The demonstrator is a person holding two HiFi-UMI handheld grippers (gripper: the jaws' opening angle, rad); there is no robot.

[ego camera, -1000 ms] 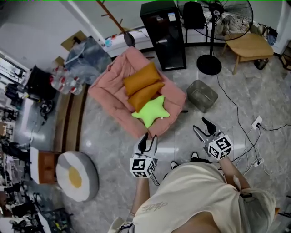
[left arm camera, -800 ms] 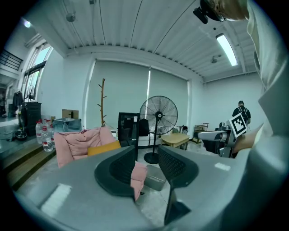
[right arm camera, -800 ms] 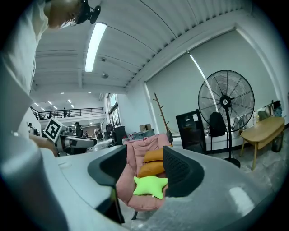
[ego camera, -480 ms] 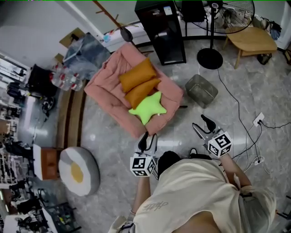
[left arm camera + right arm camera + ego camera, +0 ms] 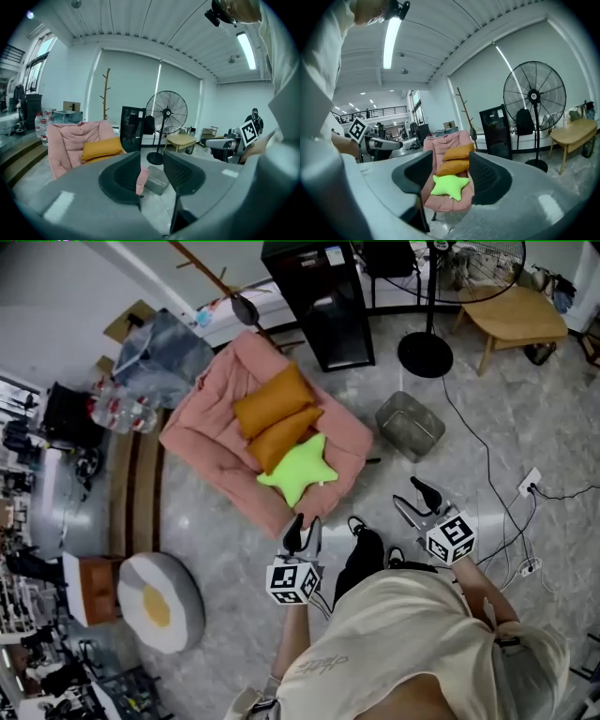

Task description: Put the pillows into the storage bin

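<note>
All three pillows lay on the pink padded lounge chair (image 5: pixel 202 432). An orange rectangular pillow (image 5: pixel 272 399) sat against the backrest, and a second orange rectangular pillow (image 5: pixel 283 436) lay just below, touching it. A lime-green star-shaped plush pillow (image 5: pixel 298 469) rested on the front of the seat, touching the second one. The grey mesh storage bin (image 5: pixel 410 425) stood on the pale marbled floor (image 5: pixel 225 540) to the right of the chair, near its front corner but apart from it. A black cabinet (image 5: pixel 314 301) and the round base of a standing fan (image 5: pixel 424 353) lay beyond. The person (image 5: pixel 412 643) stood at the foot of the chair, holding both tongs out in front of the body. The left gripper (image 5: pixel 307 526) pointed towards the chair's front edge. Its jaws had just been closing slightly yet stood wide apart, with nothing between the pads. The right gripper (image 5: pixel 411 495), further right and near the bin, also had its jaws parted and clamped on nothing. In the right gripper view the star pillow showed far off through the gap.
</note>
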